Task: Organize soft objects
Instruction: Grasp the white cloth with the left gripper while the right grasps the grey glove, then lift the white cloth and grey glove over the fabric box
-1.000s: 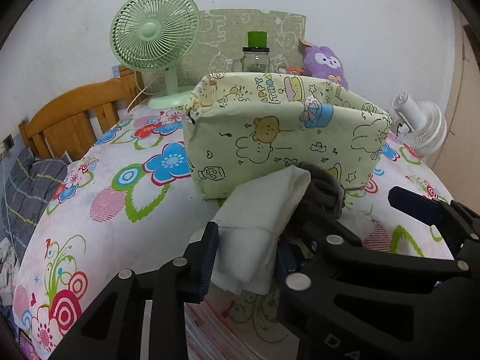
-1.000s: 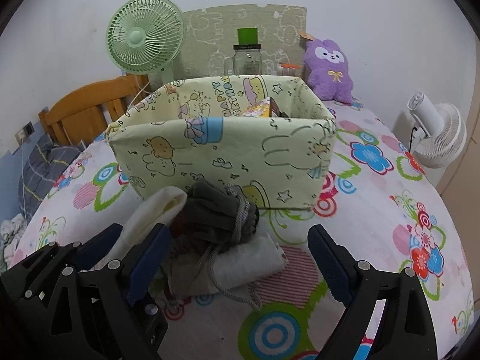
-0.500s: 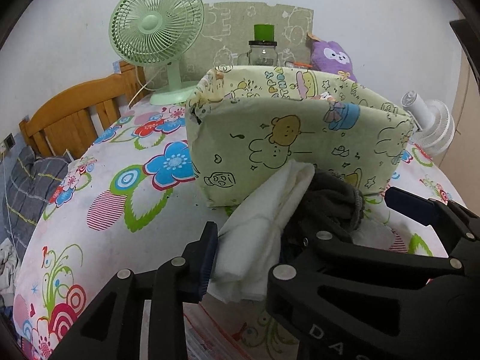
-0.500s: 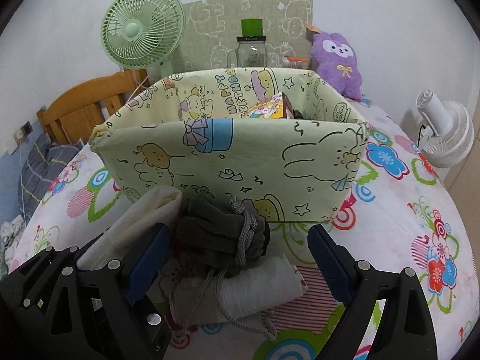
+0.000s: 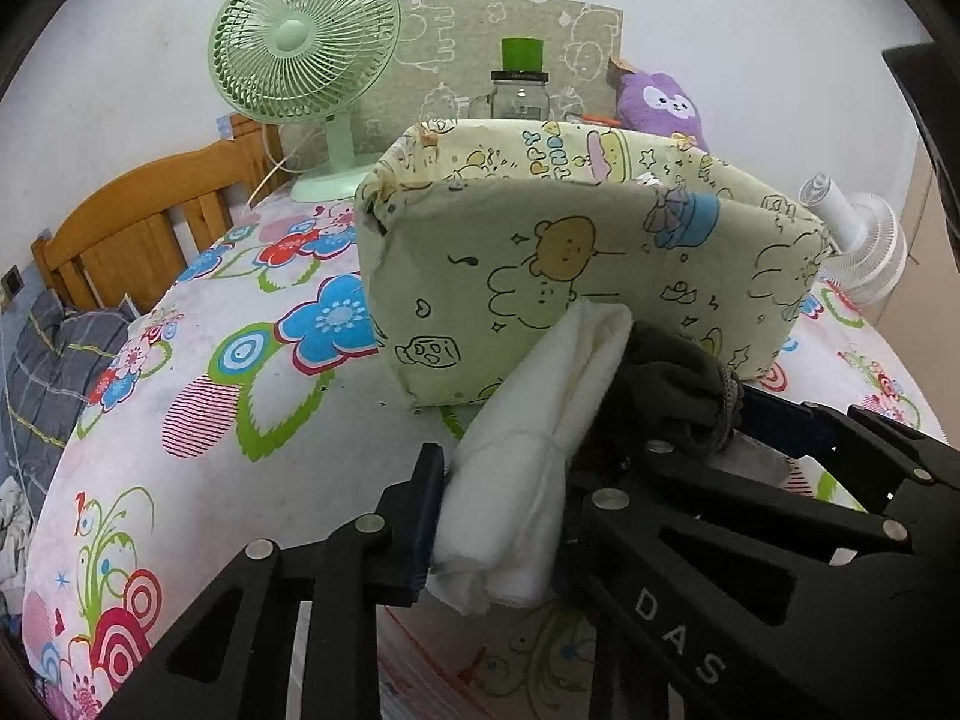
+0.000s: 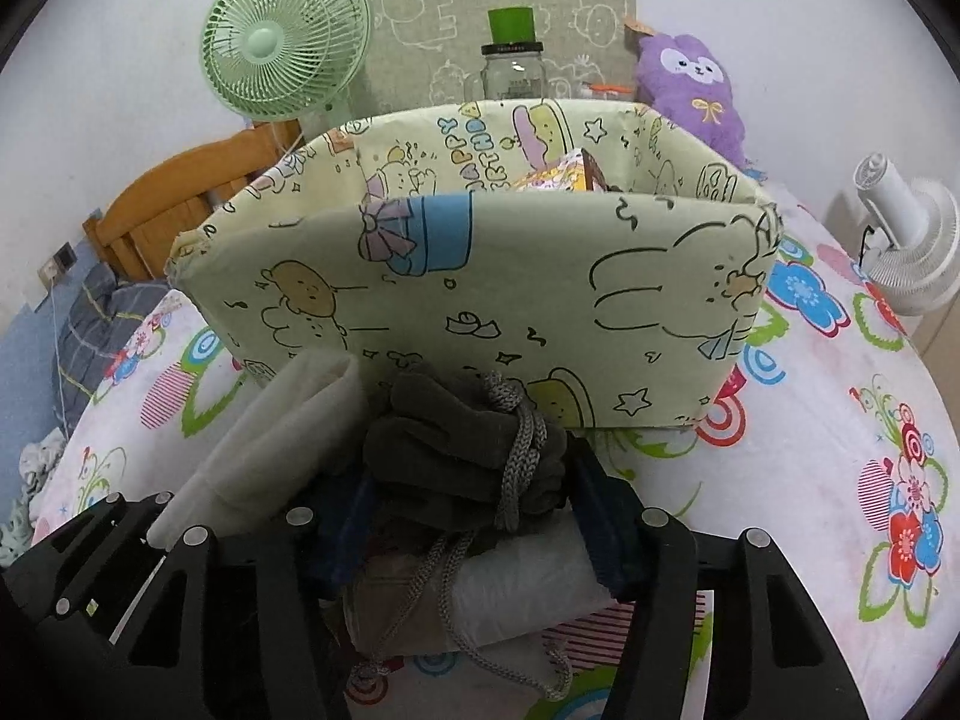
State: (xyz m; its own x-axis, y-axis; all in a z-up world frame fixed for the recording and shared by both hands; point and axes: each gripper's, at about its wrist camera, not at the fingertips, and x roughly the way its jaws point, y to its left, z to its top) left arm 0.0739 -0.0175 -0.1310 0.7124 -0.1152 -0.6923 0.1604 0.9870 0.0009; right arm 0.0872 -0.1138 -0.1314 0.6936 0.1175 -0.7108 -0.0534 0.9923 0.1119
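Note:
A pale green cartoon-print fabric box (image 5: 576,276) (image 6: 480,294) stands on the flowered bed just ahead. My left gripper (image 5: 498,516) is shut on a folded white cloth (image 5: 534,462), whose end leans toward the box's front wall; the cloth also shows in the right wrist view (image 6: 270,444). My right gripper (image 6: 474,516) is shut on a dark grey knitted bundle with a grey cord (image 6: 474,456), which also shows in the left wrist view (image 5: 672,390). A rolled white cloth (image 6: 516,588) lies under the bundle. A yellow patterned item (image 6: 558,177) sits inside the box.
A green desk fan (image 5: 300,60), a glass jar with a green lid (image 6: 513,60) and a purple plush toy (image 6: 690,90) stand behind the box. A white fan (image 6: 912,240) is at the right edge. A wooden headboard (image 5: 138,228) is at the left.
Both grippers moved forward, closer to the box. My right gripper's jaws closed from wide open onto the grey bundle. The left gripper kept hold of the white cloth.

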